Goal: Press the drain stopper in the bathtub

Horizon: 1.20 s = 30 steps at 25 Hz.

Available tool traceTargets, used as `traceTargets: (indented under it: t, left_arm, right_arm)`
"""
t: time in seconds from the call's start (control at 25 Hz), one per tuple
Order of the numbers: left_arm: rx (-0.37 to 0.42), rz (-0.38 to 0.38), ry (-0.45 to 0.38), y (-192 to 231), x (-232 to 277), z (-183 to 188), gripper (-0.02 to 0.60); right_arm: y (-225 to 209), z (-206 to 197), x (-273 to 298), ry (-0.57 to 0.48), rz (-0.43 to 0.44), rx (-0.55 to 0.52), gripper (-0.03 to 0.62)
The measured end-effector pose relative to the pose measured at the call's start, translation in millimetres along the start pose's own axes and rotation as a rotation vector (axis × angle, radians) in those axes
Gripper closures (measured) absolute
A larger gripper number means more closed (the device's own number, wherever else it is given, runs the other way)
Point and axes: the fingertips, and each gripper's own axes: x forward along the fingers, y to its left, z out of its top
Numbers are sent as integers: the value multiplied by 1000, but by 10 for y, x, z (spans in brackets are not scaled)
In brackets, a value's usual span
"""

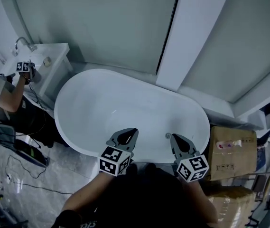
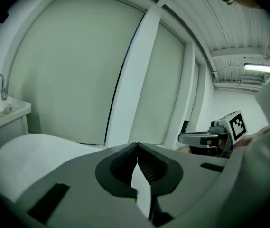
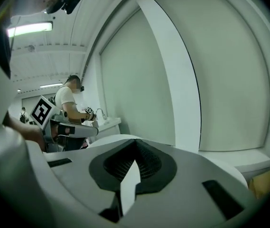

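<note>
Left gripper [image 1: 131, 133] and right gripper [image 1: 174, 137]: held side by side over the near rim of the bathtub [image 1: 62, 96], jaws of each closed tip to tip, nothing gripped.
Bathtub: white, oval.
Cardboard box [image 1: 229, 151]: set just beside the tub's right end.
Washstand [image 1: 54, 56]: placed near the tub's left end.
Drain stopper [image 1: 168, 136]: seen low in the tub, just beside the right gripper's tips; contact not discernible.

Glossy, smooth white bathtub [image 1: 92, 108]; shiny metal drain stopper [image 1: 168, 136]; matt brown cardboard box [image 1: 225, 159]
</note>
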Motion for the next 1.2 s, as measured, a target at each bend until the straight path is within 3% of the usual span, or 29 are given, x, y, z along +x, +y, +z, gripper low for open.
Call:
traceTargets:
  t: [0.24,0.76,1.2]
  left_arm:
    - [123,75,-58,-17,-64,365,568]
    - [141,43,-122,-384,203,942,568]
    - [130,70,-129,-436,270,1016,568]
  right_arm:
    - [-85,353,-170,-79,13,-15,582]
    - [-385,936,-423,-179,20,-87,583]
    - [-418,1042,-533,-212,45,-96,583]
